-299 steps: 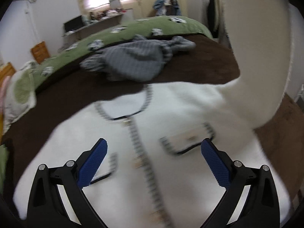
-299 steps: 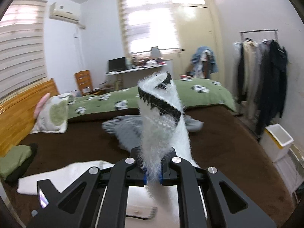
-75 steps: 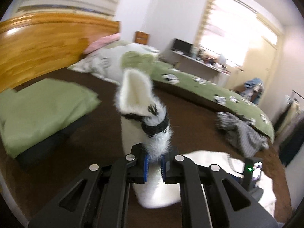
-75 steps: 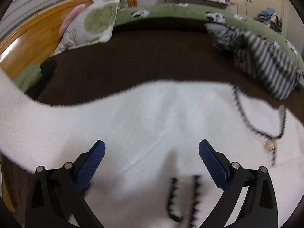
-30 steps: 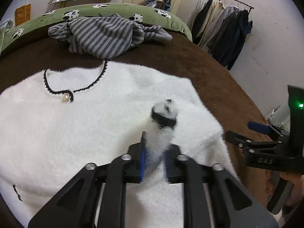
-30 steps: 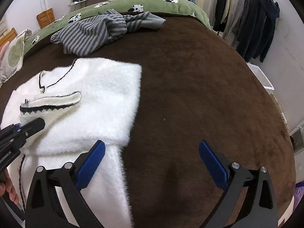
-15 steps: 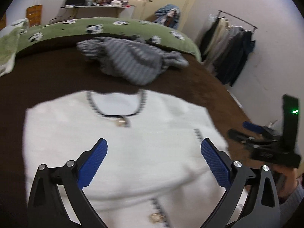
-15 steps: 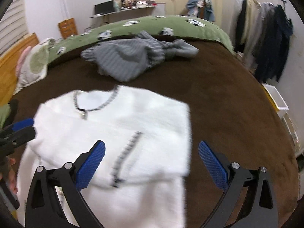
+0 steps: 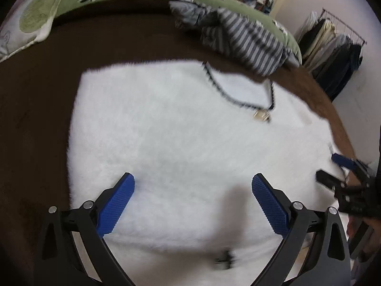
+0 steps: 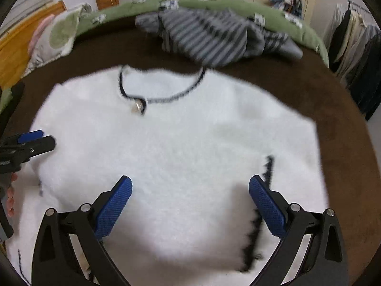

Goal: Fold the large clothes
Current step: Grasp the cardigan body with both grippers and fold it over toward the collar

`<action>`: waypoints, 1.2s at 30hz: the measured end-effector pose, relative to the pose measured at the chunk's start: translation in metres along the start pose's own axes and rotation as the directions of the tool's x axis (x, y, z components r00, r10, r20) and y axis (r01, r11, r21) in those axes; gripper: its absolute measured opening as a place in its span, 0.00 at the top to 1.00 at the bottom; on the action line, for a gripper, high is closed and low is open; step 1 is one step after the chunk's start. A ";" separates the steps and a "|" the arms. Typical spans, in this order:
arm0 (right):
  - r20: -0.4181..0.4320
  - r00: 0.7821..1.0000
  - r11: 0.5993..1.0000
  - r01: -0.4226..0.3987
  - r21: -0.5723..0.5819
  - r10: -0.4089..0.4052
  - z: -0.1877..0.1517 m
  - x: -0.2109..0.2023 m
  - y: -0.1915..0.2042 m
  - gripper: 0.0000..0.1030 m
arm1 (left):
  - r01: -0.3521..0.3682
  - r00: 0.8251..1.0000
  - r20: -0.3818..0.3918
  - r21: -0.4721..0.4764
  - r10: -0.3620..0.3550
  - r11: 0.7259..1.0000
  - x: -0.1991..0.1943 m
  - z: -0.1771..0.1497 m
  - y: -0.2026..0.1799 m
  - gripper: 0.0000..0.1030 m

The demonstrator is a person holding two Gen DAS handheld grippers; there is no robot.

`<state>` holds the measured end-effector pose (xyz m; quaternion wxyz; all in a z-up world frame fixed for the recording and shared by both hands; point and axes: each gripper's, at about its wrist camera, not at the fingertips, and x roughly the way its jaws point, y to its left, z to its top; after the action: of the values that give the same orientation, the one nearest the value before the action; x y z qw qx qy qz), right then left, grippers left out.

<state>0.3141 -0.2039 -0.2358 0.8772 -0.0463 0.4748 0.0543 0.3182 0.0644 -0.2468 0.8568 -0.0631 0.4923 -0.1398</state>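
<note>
A fluffy white sweater (image 9: 181, 133) with black neckline trim and a small button lies flat on the brown bed cover, both sleeves folded in over its front. It also fills the right wrist view (image 10: 190, 147), where a black-trimmed cuff (image 10: 262, 202) lies at lower right. My left gripper (image 9: 193, 200) is open and empty, hovering over the sweater's lower left part. My right gripper (image 10: 190, 200) is open and empty over the lower right part. Each gripper shows at the edge of the other's view: the right gripper (image 9: 343, 166), the left gripper (image 10: 31, 140).
A grey striped garment (image 10: 212, 35) lies crumpled beyond the sweater's neckline. A green patterned duvet (image 10: 273, 16) lies behind it. Pillows (image 10: 54, 38) and a wooden headboard are at the left. A clothes rack (image 9: 333, 52) stands at the right. Brown cover (image 9: 35, 95) surrounds the sweater.
Both grippers have dropped closer over the sweater. A second ago the left gripper was shut on the sleeve cuff; it let go and is now open.
</note>
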 end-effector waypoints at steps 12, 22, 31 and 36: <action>0.105 0.994 1.000 0.025 0.018 -0.026 -0.001 0.025 -0.004 0.05 | 0.000 1.000 0.026 0.047 -0.001 0.999 0.014 -0.002 0.009 0.05; 0.111 0.993 0.999 0.030 0.018 -0.032 -0.002 0.024 -0.003 0.05 | -0.004 0.998 0.056 0.043 0.002 0.999 0.013 -0.006 0.008 0.05; 0.095 0.994 0.997 0.056 0.060 -0.062 -0.002 0.002 0.003 0.06 | -0.044 0.997 0.060 0.057 0.040 0.997 0.004 -0.005 -0.001 0.06; 0.104 0.994 0.995 0.019 0.094 -0.029 -0.007 -0.035 0.003 0.06 | -0.041 0.996 0.084 0.022 0.039 0.999 -0.030 -0.009 -0.002 0.06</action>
<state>0.2890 -0.2037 -0.2098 0.9028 -0.0083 0.4294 0.0240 0.2956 0.0715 -0.2257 0.8799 -0.0486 0.4556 -0.1257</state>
